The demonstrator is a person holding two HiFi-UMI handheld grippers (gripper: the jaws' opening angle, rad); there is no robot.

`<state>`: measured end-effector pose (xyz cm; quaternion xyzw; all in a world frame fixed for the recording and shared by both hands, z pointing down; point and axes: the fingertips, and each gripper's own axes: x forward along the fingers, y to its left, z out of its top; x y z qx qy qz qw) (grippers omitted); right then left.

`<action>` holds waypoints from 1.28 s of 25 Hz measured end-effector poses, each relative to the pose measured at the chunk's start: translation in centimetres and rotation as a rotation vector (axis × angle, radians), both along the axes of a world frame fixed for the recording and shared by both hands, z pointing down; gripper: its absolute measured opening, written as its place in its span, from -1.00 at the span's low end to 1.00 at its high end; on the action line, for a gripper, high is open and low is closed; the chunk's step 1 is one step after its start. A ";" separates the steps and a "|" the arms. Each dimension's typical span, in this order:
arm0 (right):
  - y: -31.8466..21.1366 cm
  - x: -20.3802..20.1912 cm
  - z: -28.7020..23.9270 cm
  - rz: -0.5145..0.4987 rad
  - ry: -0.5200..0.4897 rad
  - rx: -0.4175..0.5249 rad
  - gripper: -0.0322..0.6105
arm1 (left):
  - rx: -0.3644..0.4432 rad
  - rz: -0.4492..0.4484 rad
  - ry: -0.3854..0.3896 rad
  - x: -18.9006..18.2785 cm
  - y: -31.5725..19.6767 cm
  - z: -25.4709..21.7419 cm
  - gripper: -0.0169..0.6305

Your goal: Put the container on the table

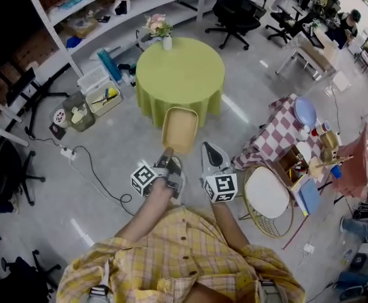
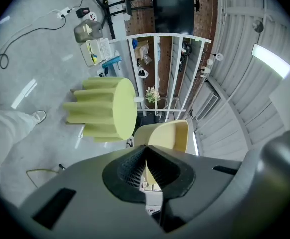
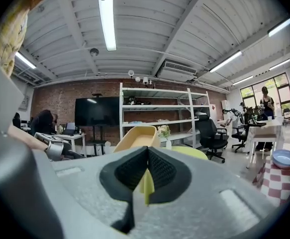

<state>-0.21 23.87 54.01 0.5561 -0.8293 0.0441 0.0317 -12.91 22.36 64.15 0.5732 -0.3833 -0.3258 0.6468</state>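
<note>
A shallow yellow container hangs in the air between my two grippers, just short of the round table with a lime-green cloth. My left gripper is shut on the container's near rim at the left. My right gripper is shut on the same rim at the right. In the left gripper view the container rises past the pinching gripper, with the table beyond. In the right gripper view the container stands ahead of the gripper. A vase of flowers stands at the table's far edge.
A wire chair with a white cushion stands close at the right, beside a checkered table with dishes. Storage bins sit on the floor left of the green table under white shelving. A cable trails across the floor at the left.
</note>
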 end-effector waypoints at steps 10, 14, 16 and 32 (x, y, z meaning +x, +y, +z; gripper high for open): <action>-10.7 1.8 0.0 -0.056 0.014 -0.004 -0.90 | -0.016 -0.038 -0.004 2.1 -11.6 0.1 -0.90; -15.4 3.0 -1.1 -0.050 0.016 -0.008 -0.90 | -0.024 -0.030 -0.007 3.2 -16.2 -0.8 -0.90; -17.8 3.3 -1.6 -0.053 0.019 -0.008 -0.90 | -0.022 -0.031 -0.009 3.5 -18.8 -1.2 -0.90; -33.2 3.5 -2.0 -0.063 0.025 -0.041 -0.90 | -0.038 -0.022 -0.017 3.8 -33.7 -1.6 -0.90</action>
